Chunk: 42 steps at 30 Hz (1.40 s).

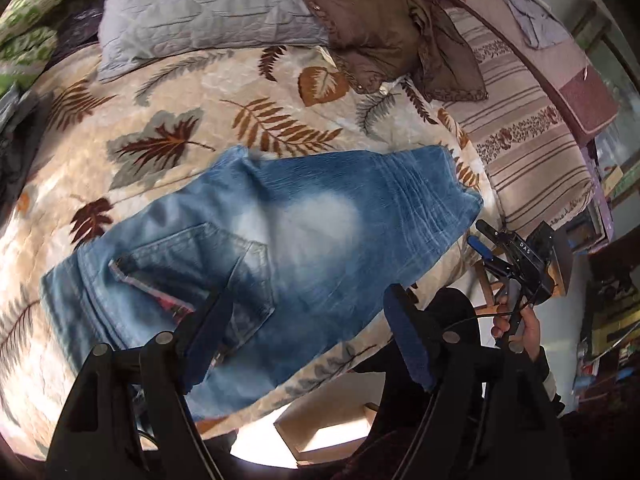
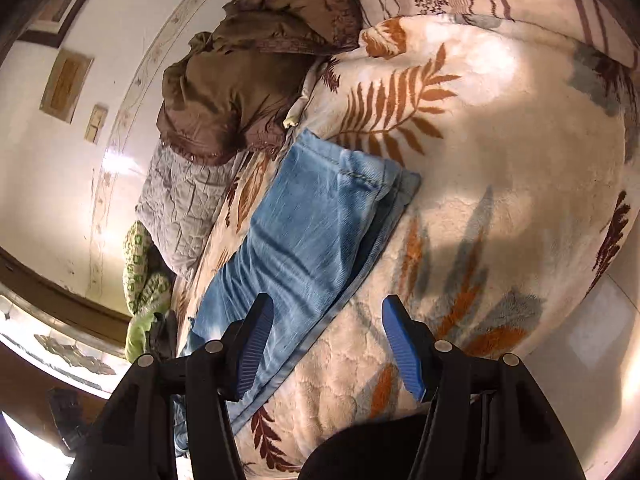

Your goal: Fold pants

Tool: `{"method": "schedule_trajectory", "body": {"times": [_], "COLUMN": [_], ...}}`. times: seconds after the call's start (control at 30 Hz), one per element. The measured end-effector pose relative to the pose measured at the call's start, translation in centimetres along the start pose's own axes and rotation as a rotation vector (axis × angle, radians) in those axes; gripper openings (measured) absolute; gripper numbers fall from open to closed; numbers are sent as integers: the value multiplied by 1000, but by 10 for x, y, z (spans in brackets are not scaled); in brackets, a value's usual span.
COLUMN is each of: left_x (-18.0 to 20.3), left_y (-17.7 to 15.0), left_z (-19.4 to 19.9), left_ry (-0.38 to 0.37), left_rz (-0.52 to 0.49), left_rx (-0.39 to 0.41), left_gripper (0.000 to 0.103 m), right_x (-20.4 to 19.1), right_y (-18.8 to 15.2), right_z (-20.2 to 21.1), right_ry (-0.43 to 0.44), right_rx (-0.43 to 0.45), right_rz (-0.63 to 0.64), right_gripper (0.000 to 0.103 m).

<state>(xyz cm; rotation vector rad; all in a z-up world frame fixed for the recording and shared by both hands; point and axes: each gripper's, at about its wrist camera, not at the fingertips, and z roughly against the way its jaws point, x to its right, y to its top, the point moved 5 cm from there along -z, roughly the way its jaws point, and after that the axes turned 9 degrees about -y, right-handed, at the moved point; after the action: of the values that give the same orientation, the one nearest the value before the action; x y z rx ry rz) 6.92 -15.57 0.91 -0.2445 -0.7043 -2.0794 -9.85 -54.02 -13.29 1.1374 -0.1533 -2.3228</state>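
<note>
Pants (image 1: 256, 248) folded on blanket (image 1: 192, 92) (claws apart)

**Count on the bed**

You have one pair of jeans (image 1: 280, 240) lying on one leaf-print blanket (image 1: 180, 92). Beyond them you can count one grey quilted pillow (image 1: 200, 4), one brown garment (image 1: 380, 16) bunched in a heap, and one green-patterned cloth (image 1: 28, 20) at the far edge. One striped cover (image 1: 520, 128) runs along the side. You are holding two grippers: the left gripper (image 1: 300, 336) and the right gripper (image 2: 328, 344), each with two blue-padded fingers. One hand (image 1: 524, 332) of yours shows, gripping the right tool's handle.
</note>
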Motion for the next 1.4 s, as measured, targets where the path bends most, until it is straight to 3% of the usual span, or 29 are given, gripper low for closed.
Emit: {"method": "schedule_trajectory", "body": {"times": [0.2, 0.37, 0.47, 0.6, 0.8, 0.93, 1.0, 1.03, 1.07, 1.1, 1.13, 1.17, 1.4], "left_x": [86, 151, 168, 174, 185, 196, 194, 191, 187, 184, 180, 176, 174], "left_y": [102, 158, 172, 181, 165, 152, 152, 152, 152, 152, 152, 152, 149], "left_z": [-120, -212, -257, -298, -333, -333, -329, -326, -322, -318, -313, -306, -235], "left_ry": [-8, -27, -54, 0, -87, -117, -158, -157, -150, -143, -149, -169, -242], "left_rz": [-157, -267, -309, -381, -433, -518, -477, -471, -470, -463, -444, -422, -365], "left_rx": [-188, -288, -365, -442, -580, -545, -513, -496, -483, -473, -467, -462, -327], "left_gripper": [78, 78, 78, 78, 78, 82, 76, 62, 42, 32, 16, 9, 7], "right_x": [11, 13, 14, 7, 7, 1, 0, 2, 5, 8, 9, 8, -37], "right_y": [19, 27, 22, 15, 17, 22, 25, 27, 29, 31, 32, 32, 26], "right_z": [-22, -23, -21, -22, -23, -28, -33, -38, -42, -45, -46, -45, -6], "right_ry": [101, 170, 194, 170, 193, 206, 177, 140, 101, 92, 107, 110, 130], "right_rx": [47, 43, 32, 28, 60, 65, 59, 52, 43, 36, 36, 39, 116], "right_rz": [-91, -81, -30, 72, 51, 69, 72, 70, 62, 44, 27, 29, 198], "right_gripper": [57, 56, 56, 57, 57, 56, 44, 37, 20, 9, 8, 8, 6]}}
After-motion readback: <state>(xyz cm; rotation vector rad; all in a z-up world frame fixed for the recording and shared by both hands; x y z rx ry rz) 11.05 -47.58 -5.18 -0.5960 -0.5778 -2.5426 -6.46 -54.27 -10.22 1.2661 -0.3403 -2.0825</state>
